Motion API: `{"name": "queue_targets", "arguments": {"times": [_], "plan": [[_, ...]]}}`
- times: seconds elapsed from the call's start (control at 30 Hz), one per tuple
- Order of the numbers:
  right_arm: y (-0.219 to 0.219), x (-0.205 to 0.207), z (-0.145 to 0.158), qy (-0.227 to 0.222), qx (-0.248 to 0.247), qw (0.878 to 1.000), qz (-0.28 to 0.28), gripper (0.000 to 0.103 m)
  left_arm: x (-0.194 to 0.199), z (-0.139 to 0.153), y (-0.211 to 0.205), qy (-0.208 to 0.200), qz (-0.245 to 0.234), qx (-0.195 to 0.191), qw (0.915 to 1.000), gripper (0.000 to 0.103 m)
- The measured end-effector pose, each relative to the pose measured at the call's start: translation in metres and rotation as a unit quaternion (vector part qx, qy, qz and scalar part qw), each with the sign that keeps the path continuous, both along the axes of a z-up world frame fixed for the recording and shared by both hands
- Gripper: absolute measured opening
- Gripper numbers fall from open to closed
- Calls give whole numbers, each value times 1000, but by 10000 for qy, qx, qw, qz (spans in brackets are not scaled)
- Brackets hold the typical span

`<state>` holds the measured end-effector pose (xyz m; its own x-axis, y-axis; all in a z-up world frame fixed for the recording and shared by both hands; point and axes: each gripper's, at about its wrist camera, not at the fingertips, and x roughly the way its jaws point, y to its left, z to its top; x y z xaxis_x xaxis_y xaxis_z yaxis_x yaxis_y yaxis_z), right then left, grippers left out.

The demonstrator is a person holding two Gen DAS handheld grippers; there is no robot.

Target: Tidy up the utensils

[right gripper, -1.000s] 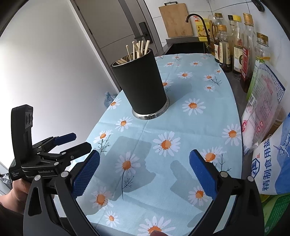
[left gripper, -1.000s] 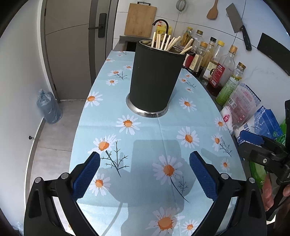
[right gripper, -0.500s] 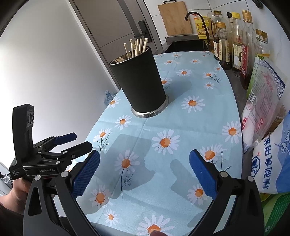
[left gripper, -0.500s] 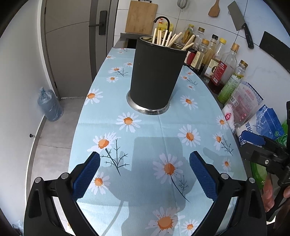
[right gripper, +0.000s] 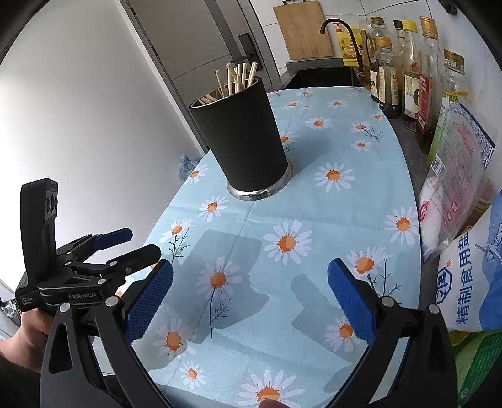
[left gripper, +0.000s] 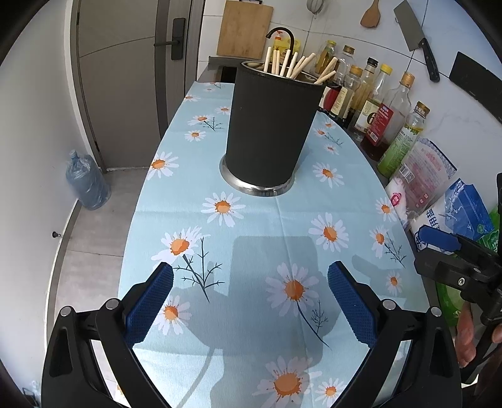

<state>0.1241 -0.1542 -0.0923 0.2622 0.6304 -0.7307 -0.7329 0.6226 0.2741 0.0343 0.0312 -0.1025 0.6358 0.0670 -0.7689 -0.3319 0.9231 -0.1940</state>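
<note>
A tall black utensil holder (left gripper: pixel 269 125) (right gripper: pixel 241 141) with a steel base stands mid-counter on the daisy tablecloth (left gripper: pixel 266 226) (right gripper: pixel 298 219). Several wooden chopsticks (left gripper: pixel 295 64) (right gripper: pixel 237 78) stick out of its top. My left gripper (left gripper: pixel 250 301) hovers open over the near end of the cloth, nothing between its blue pads. My right gripper (right gripper: pixel 250 301) is open and empty too, over the cloth's near right part. In the right wrist view the left gripper (right gripper: pixel 125 241) shows at the left edge, held by a hand. In the left wrist view the right gripper (left gripper: pixel 445 251) shows at the right edge.
Oil and sauce bottles (left gripper: pixel 376 103) (right gripper: pixel 404 72) line the right wall, with bags of salt (left gripper: pixel 455 213) (right gripper: pixel 470 266) nearer. A cleaver (left gripper: pixel 417 40) and cutting board (left gripper: pixel 244 28) hang behind. A black tap (right gripper: pixel 342 34) stands at the sink. A water jug (left gripper: pixel 88 182) stands on the floor left.
Both grippers have drawn back a little and stay open and empty. The holder sits slightly higher in the left wrist view. Nothing on the cloth has moved.
</note>
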Motion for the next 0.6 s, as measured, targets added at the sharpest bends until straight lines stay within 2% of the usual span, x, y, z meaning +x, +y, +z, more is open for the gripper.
{"name": "queue_targets", "arguments": {"times": [0.6], "plan": [[1, -1, -2, 18, -49, 10000, -34, 98, -1, -1, -2, 36, -65, -38, 10000, 96]]}}
